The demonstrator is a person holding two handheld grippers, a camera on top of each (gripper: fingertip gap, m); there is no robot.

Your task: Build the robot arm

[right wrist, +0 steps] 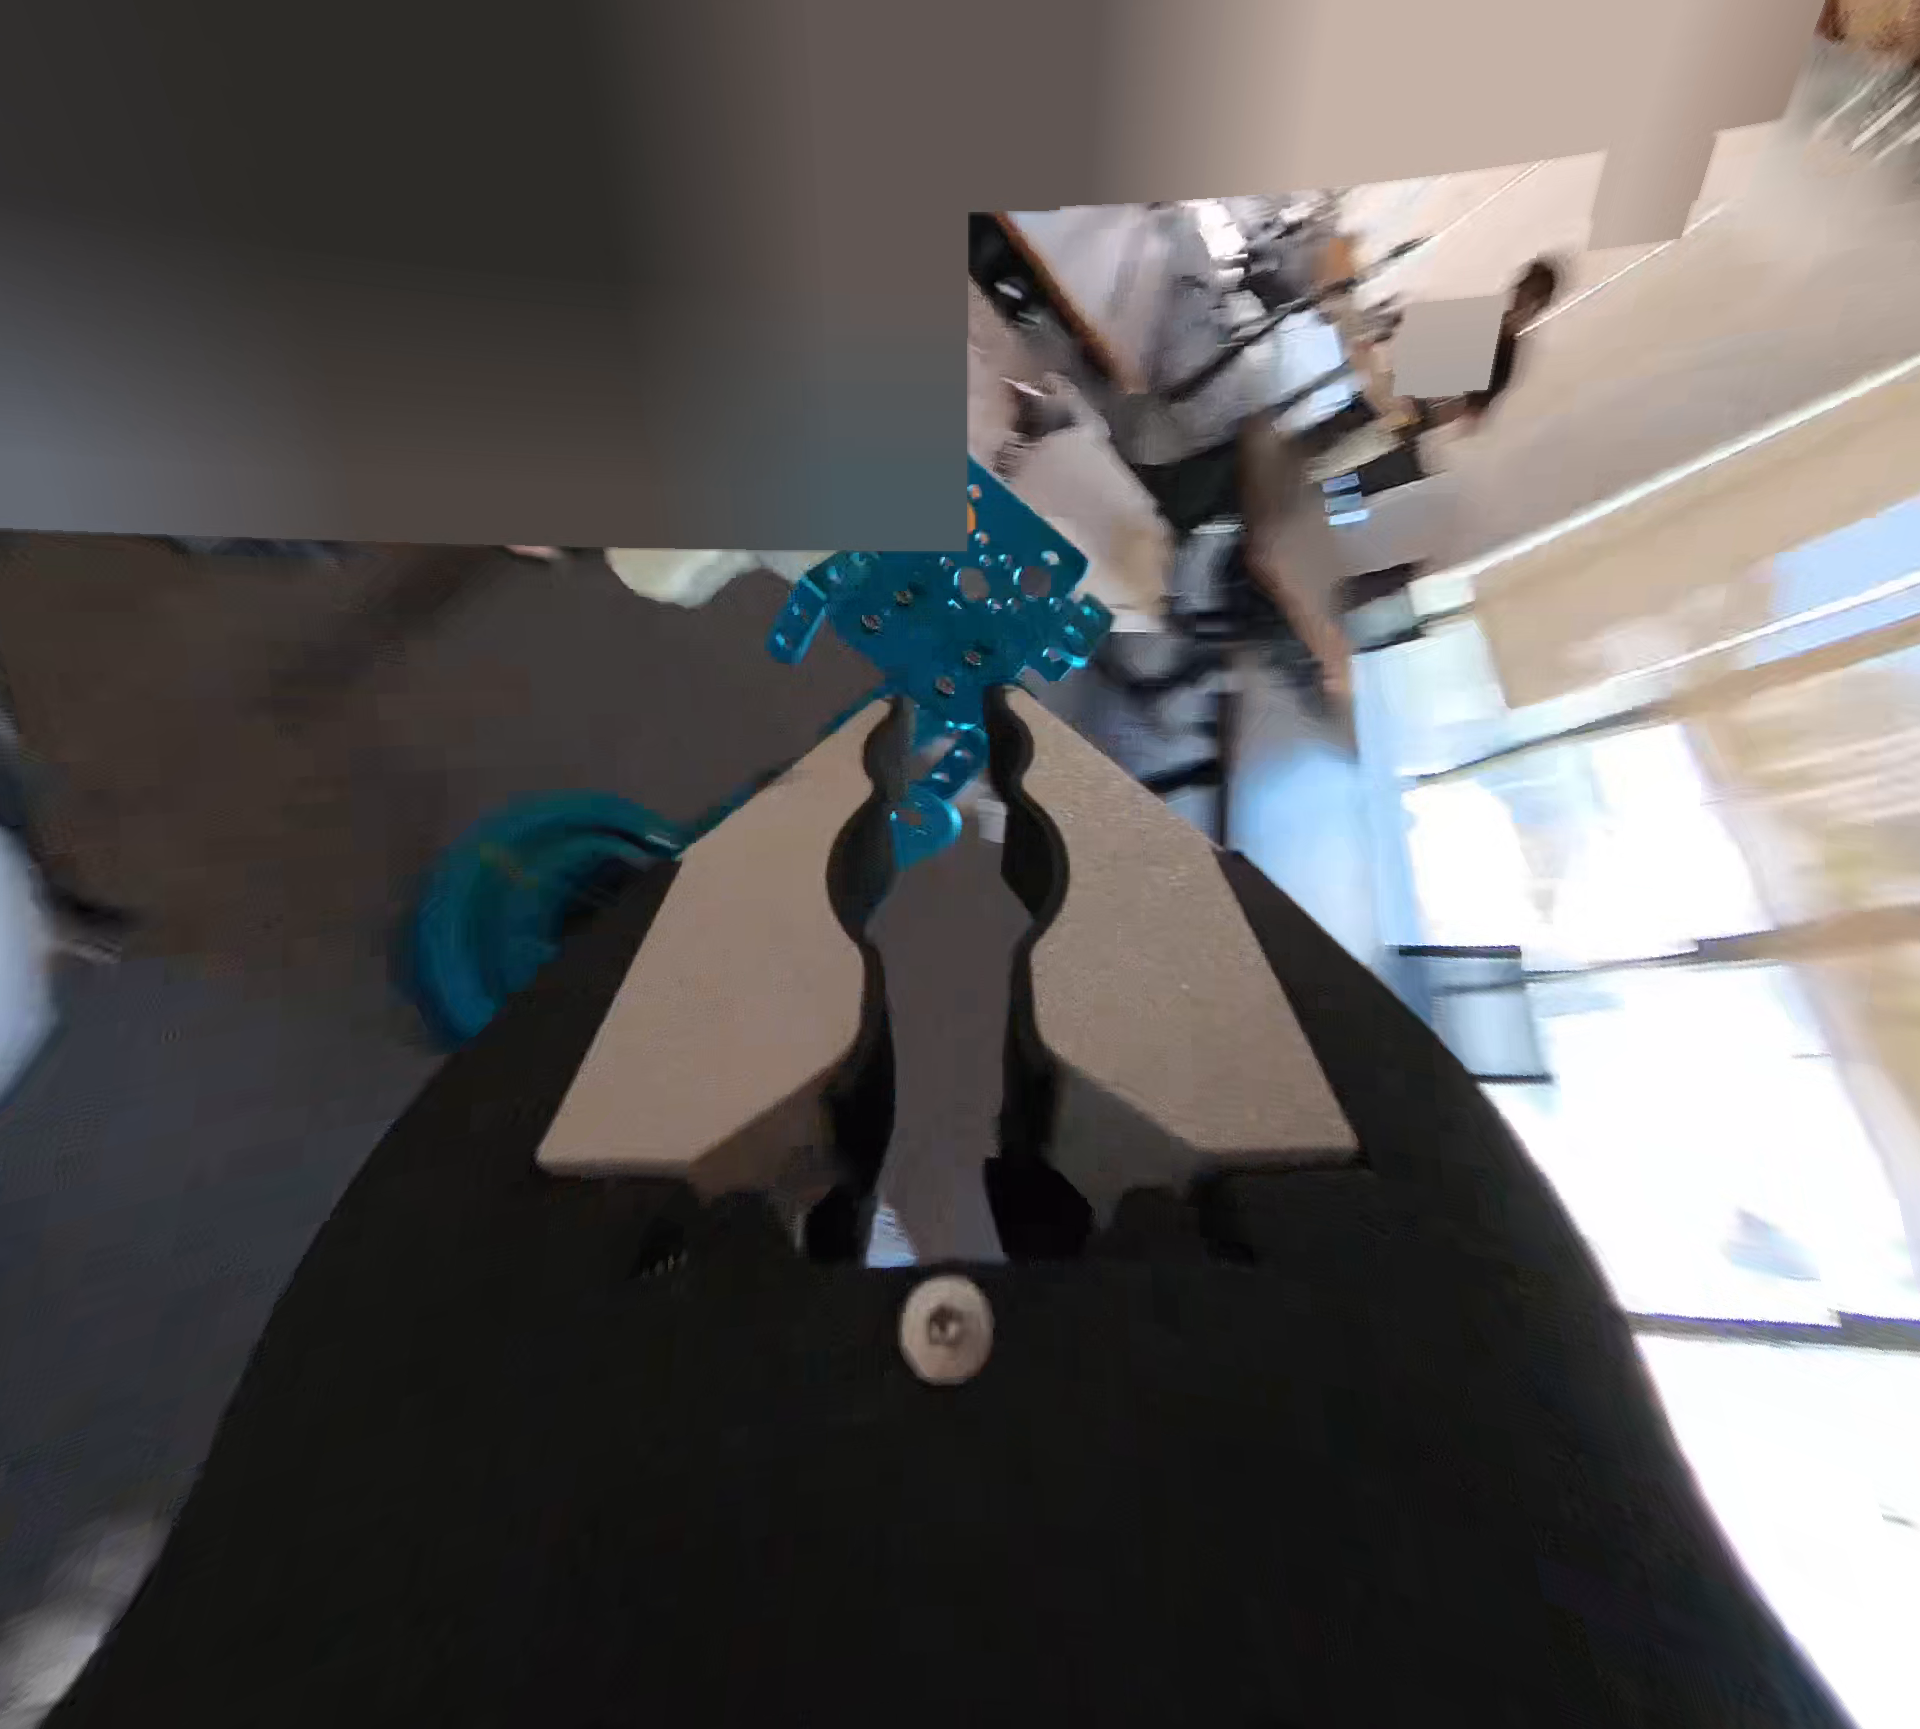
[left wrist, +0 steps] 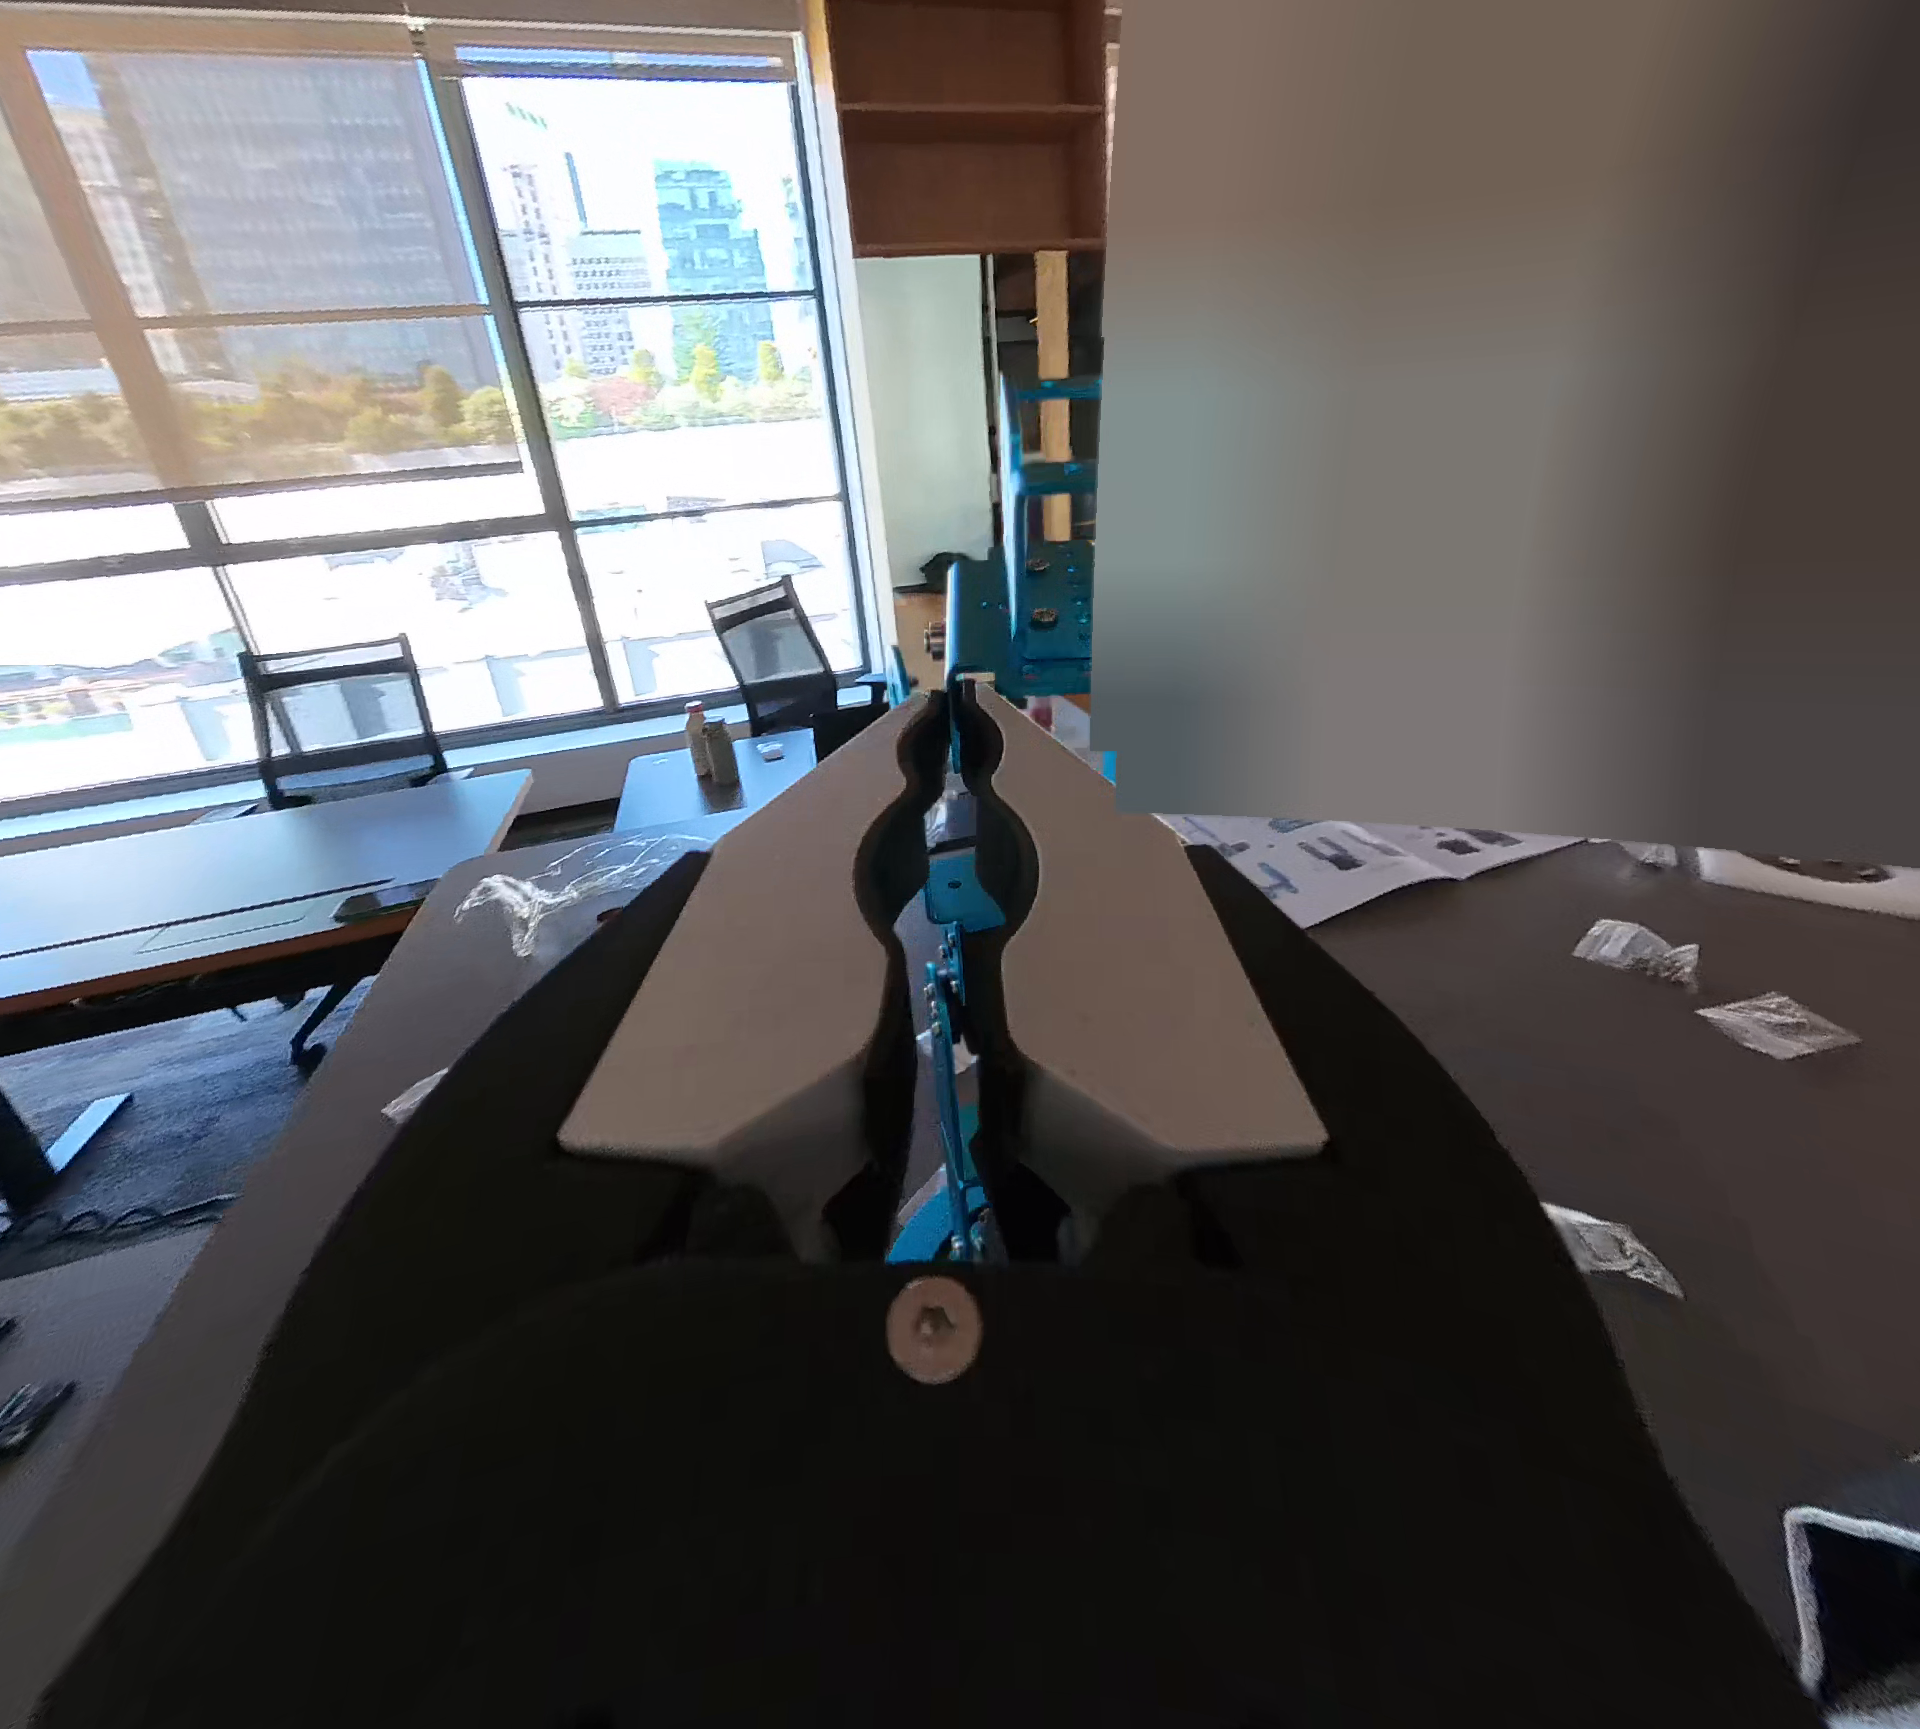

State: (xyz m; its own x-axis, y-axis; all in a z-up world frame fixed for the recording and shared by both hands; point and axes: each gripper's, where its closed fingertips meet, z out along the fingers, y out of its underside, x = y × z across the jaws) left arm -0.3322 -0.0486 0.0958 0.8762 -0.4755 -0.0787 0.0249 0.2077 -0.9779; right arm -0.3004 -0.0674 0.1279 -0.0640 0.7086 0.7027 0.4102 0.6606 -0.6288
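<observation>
My left gripper [left wrist: 961, 694] is shut on a thin blue metal plate [left wrist: 948, 1056] that runs edge-on between its fingers. More of the blue metal assembly [left wrist: 1044, 599], with bolts in it, rises just beyond the tips, partly behind a blurred patch. My right gripper [right wrist: 940, 713] is shut on a blue perforated metal bracket [right wrist: 935, 619], whose holed plate fans out above the tips. A blurred blue curved part [right wrist: 488, 921] hangs to the left of the right fingers, over the dark table [right wrist: 260, 744].
The dark table [left wrist: 1558, 1108] carries small clear plastic bags [left wrist: 1777, 1025], crumpled plastic [left wrist: 540, 890] and a printed leaflet [left wrist: 1382, 858]. Beyond stand other desks, two bottles [left wrist: 712, 744], mesh chairs [left wrist: 343, 713], large windows and a wooden shelf [left wrist: 966, 110]. The grippers' ends are close to 6 cm from one another.
</observation>
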